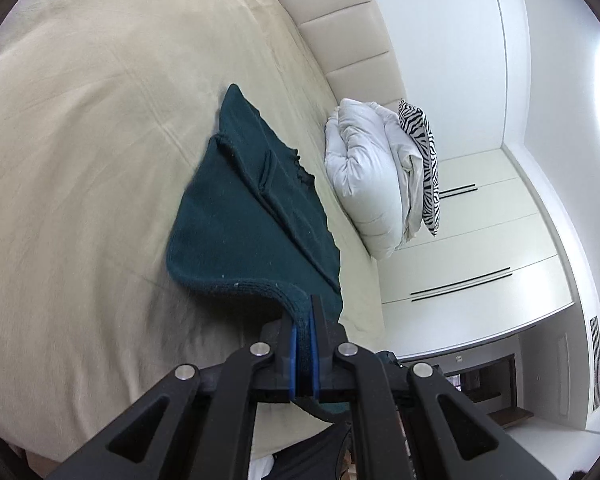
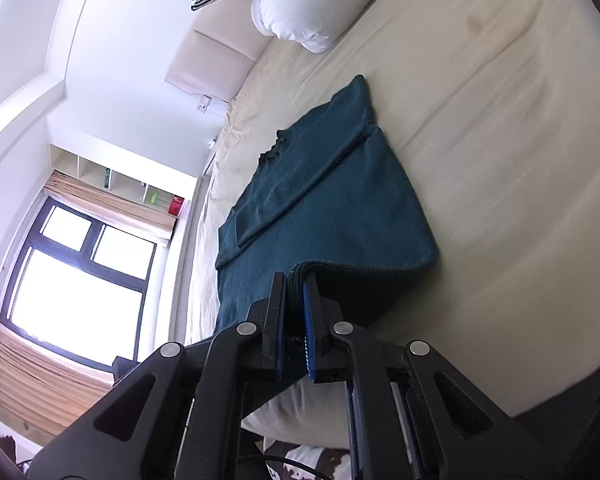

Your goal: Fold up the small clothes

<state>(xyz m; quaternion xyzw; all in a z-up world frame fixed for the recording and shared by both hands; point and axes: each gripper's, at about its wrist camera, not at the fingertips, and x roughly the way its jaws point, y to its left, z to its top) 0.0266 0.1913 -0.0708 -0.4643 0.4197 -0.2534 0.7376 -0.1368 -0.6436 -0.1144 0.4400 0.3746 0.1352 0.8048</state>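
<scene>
Dark teal sweater, cream bedsheet, zebra-striped cushion.

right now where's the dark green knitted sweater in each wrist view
Left wrist view: the dark green knitted sweater lies centre on the beige bed sheet, its near hem clamped in the left gripper.
Right wrist view: the sweater lies centre, its near hem pinched by the right gripper.
Shared landmark: the white pillow beyond the sweater.

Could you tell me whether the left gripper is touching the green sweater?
Touching: the left wrist view shows the left gripper clamped on the green sweater hem.
</scene>
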